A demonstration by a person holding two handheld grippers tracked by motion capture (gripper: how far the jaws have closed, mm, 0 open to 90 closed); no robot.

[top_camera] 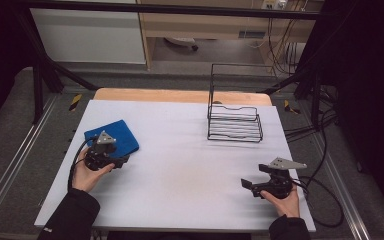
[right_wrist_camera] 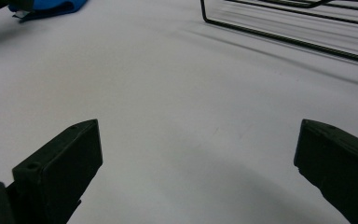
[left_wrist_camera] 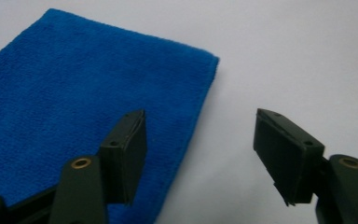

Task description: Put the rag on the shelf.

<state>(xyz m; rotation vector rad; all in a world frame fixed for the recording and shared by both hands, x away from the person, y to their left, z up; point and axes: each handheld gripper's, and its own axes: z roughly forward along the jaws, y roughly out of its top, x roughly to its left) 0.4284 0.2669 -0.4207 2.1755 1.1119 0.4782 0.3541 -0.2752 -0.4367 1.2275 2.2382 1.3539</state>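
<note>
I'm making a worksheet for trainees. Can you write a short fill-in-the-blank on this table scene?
1. The folded cloth is ____ in colour.
2. The wire rack is ____ in colour.
3. The gripper beside the cloth is the ____ one.
4. Between the right gripper fingers lies only the bare ____.

Missing: blue; black; left; table

Beyond the white table (top_camera: 180, 175): a wooden edge (top_camera: 180, 95) along its far side, grey carpeted floor (top_camera: 10, 130), black metal frame bars (top_camera: 170, 8) overhead and slanting at both sides. Farther back, a white cabinet (top_camera: 87, 35), wooden shelving (top_camera: 205, 22), hanging cables (top_camera: 280, 50). Dark at both edges, dim light.
</note>
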